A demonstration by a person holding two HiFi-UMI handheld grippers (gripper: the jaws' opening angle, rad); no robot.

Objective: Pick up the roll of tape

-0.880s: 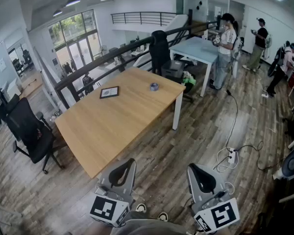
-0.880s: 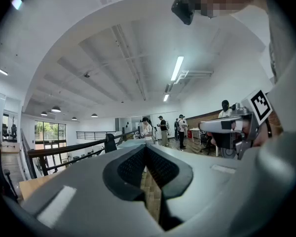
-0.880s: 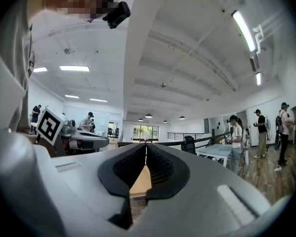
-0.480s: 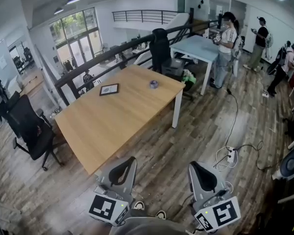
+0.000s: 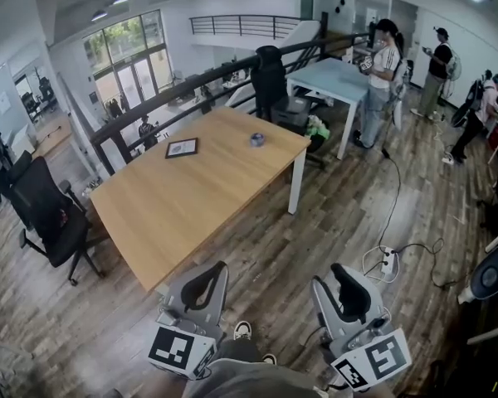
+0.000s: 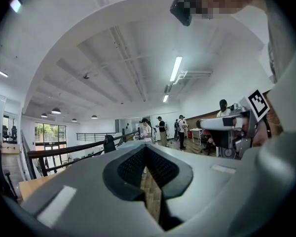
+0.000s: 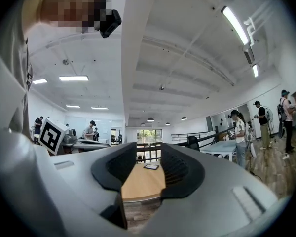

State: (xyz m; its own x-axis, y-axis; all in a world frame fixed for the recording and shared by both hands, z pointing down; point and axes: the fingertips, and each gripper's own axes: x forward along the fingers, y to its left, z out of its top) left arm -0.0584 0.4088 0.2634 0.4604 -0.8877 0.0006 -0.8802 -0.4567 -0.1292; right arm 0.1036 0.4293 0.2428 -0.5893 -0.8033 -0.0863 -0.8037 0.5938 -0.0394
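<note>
Black fingers (image 7: pixel 179 170) of the right gripper (image 7: pixel 149 157) stand partly spread and empty, the left gripper (image 6: pixel 145 148) has its tips together, and the small bluish roll of tape (image 5: pixel 257 139) lies on the desk (image 5: pixel 174 214).

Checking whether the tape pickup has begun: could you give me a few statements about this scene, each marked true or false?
1. The roll of tape lies on the wooden table, touched by neither gripper. True.
2. The fingers of the right gripper are clamped on the tape. False: they stand apart with nothing between them.
3. A dark-framed flat item lies on the same table. True.
4. Both grippers hang over the tabletop. False: the left gripper and the right gripper are over the floor, short of the table's near corner.
</note>
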